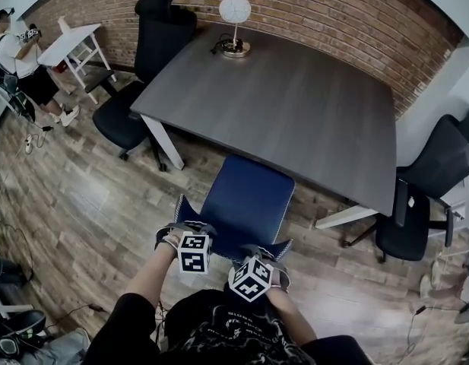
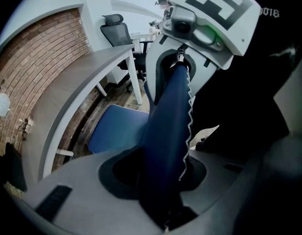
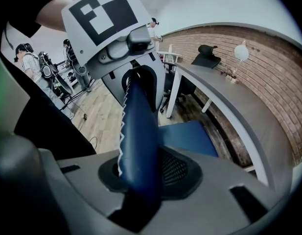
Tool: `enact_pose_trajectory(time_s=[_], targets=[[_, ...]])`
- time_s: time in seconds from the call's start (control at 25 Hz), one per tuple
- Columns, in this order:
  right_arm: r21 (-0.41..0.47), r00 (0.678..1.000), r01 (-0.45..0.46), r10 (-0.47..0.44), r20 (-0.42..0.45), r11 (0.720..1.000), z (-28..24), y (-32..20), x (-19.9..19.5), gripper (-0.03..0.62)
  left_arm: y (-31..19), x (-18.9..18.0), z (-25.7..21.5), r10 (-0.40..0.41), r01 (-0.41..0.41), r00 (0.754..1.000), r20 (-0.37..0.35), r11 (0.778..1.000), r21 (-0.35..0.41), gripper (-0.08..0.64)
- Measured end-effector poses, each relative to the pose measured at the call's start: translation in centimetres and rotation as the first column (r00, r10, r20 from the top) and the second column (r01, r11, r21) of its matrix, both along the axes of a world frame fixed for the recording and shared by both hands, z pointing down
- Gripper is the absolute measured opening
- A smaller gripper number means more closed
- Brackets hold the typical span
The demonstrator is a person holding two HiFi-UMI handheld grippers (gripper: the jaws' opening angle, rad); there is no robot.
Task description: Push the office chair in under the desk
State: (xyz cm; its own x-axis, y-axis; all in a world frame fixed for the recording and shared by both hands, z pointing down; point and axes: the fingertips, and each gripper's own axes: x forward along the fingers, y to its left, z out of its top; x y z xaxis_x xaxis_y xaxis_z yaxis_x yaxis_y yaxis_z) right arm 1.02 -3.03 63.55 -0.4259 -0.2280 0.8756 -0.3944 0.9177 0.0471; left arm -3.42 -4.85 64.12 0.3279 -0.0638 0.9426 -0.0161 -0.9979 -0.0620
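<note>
The blue office chair's seat [image 1: 248,196] stands at the grey desk's [image 1: 295,105] near edge, its front meeting that edge. Both grippers hold the top of the blue backrest [image 1: 219,243] just in front of my body. My left gripper [image 1: 187,238] is shut on the backrest's left part, and the blue edge [image 2: 168,131] runs up between its jaws. My right gripper [image 1: 257,268] is shut on the right part, where the backrest [image 3: 138,136] fills the gap. Each gripper view shows the other gripper farther along the edge: the right gripper [image 2: 190,48] and the left gripper [image 3: 126,48].
A black office chair [image 1: 135,90] stands at the desk's left side and another [image 1: 424,196] at its right. A white globe lamp [image 1: 235,21] is on the desk's far edge by the brick wall. A person [image 1: 21,59] stands beside a white side table [image 1: 74,40] at far left. Cables lie on the wood floor.
</note>
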Motion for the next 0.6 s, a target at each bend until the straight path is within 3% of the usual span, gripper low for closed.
enact_pose_trajectory(time_s=[0.6], targets=[[0.019,1.000,-0.004,0.004,-0.001,1.000,0.1,-2.2,0.2,0.100,-2.2,0.1,0.1,-0.017,0.017,1.000,0.009,1.000,0.000,0.143]])
